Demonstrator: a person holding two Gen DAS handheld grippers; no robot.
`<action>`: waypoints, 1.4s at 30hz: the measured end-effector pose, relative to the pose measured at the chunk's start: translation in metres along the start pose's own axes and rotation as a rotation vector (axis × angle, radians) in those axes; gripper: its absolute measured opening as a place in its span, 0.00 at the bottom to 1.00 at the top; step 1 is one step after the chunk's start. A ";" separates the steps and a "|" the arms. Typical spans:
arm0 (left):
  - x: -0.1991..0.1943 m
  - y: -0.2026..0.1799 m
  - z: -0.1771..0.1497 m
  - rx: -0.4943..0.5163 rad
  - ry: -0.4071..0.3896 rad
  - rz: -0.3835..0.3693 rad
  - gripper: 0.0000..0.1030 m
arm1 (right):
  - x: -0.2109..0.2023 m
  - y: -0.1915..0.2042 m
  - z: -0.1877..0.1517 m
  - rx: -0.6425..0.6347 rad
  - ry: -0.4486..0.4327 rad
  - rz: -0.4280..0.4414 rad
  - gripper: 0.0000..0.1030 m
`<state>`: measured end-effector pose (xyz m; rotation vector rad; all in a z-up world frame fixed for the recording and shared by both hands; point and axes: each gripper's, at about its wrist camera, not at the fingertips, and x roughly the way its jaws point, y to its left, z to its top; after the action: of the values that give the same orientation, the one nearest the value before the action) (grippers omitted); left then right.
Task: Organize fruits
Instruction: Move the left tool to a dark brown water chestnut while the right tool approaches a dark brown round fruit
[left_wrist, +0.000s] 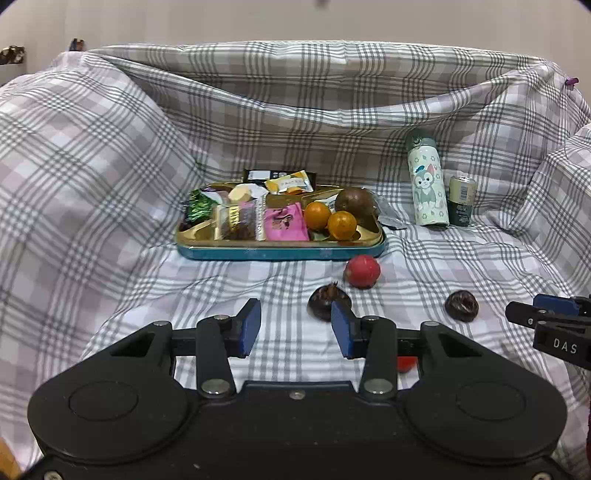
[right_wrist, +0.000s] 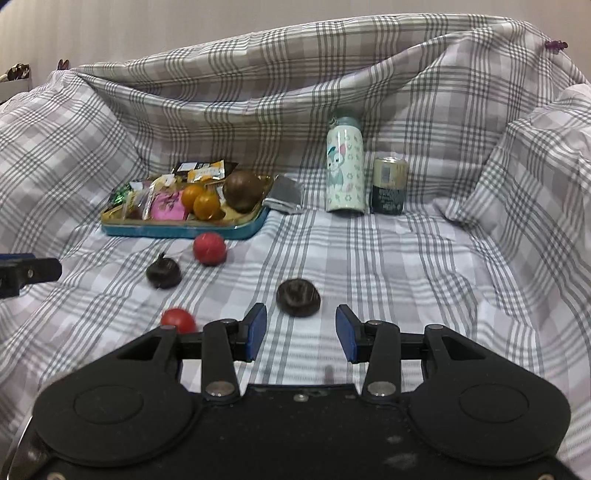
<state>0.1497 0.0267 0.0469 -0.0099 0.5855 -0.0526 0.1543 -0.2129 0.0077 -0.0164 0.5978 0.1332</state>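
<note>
Both grippers, left (left_wrist: 295, 328) and right (right_wrist: 301, 332), fingers apart, empty. 4 loose fruits near tray (left_wrist: 280, 253) front edge; soft plaid sheet (right_wrist: 406, 258) lets dark fruit (right_wrist: 298, 297) roll during pinch.

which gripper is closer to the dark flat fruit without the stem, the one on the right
Right. The right gripper is open just short of the stemless dark fruit, nearly lined up with it. The left gripper sits off to that fruit's left, by the stemmed one.

- Two oranges (left_wrist: 330, 220) sit in the tray (left_wrist: 280, 253), right side;
- bottle (left_wrist: 427, 181) stands right of the tray, can (left_wrist: 461, 200) just beside it.
</note>
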 end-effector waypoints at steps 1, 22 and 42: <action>0.005 -0.001 0.002 0.004 0.002 0.000 0.49 | 0.004 -0.001 0.002 0.000 0.000 -0.002 0.43; 0.079 -0.023 0.002 0.080 0.048 -0.071 0.49 | 0.072 0.009 0.028 -0.028 0.008 -0.010 0.43; 0.108 -0.017 -0.003 0.012 0.118 -0.081 0.49 | 0.098 0.005 0.017 0.000 0.099 -0.033 0.48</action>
<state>0.2368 0.0038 -0.0150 -0.0185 0.7025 -0.1359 0.2433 -0.1951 -0.0336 -0.0333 0.6963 0.1010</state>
